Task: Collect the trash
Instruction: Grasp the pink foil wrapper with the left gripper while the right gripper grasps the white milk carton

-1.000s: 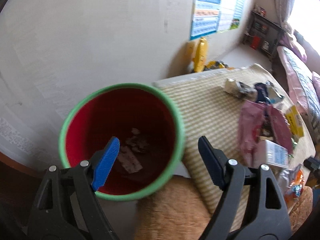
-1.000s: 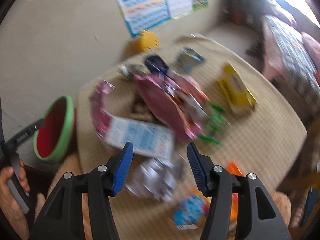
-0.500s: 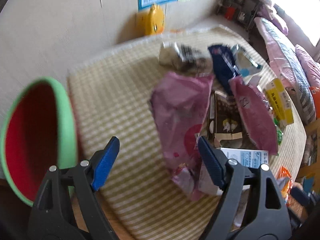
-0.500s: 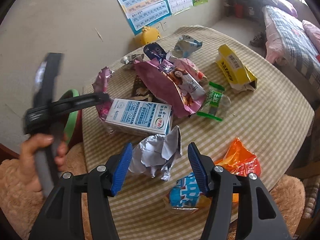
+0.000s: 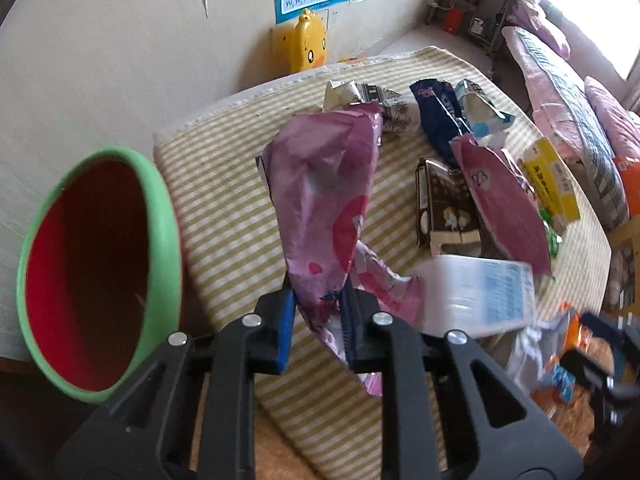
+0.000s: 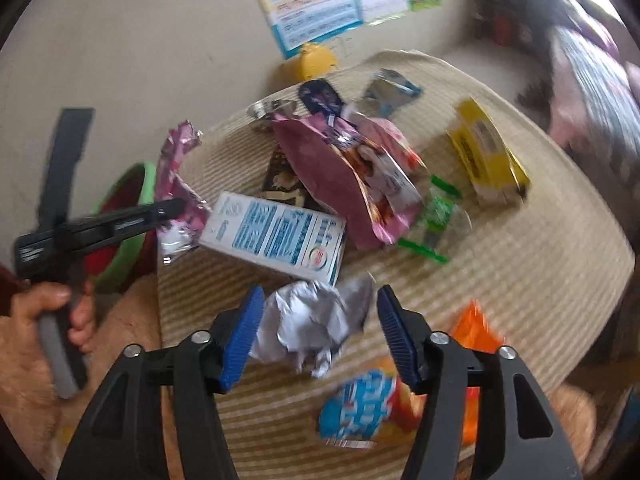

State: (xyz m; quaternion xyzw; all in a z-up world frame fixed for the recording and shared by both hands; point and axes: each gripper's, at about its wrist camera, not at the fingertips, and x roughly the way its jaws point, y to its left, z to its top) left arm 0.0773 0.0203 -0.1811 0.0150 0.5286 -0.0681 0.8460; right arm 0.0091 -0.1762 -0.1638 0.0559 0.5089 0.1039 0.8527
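Observation:
My left gripper (image 5: 318, 316) is shut on a pink foil bag (image 5: 324, 192) and holds its lower end; it also shows in the right wrist view (image 6: 176, 210) with the bag (image 6: 176, 160) standing up from it. A green-rimmed red bin (image 5: 100, 268) sits just left of the table, also seen from the right (image 6: 136, 208). My right gripper (image 6: 320, 332) is open, its fingers on either side of a crumpled silver wrapper (image 6: 316, 320) on the striped tablecloth (image 6: 520, 280). A white and blue carton (image 6: 276, 236) lies just beyond it.
More trash lies on the table: a dark pink bag (image 6: 344, 176), a yellow box (image 6: 488, 160), a green wrapper (image 6: 436, 216), a dark blue wrapper (image 5: 440, 116), an orange packet (image 6: 476, 332), a blue packet (image 6: 360, 404). A yellow duck toy (image 5: 308, 44) stands by the wall.
My left gripper has swung from the bin to the table and closed on the pink foil bag. My right gripper has moved closer around the silver wrapper.

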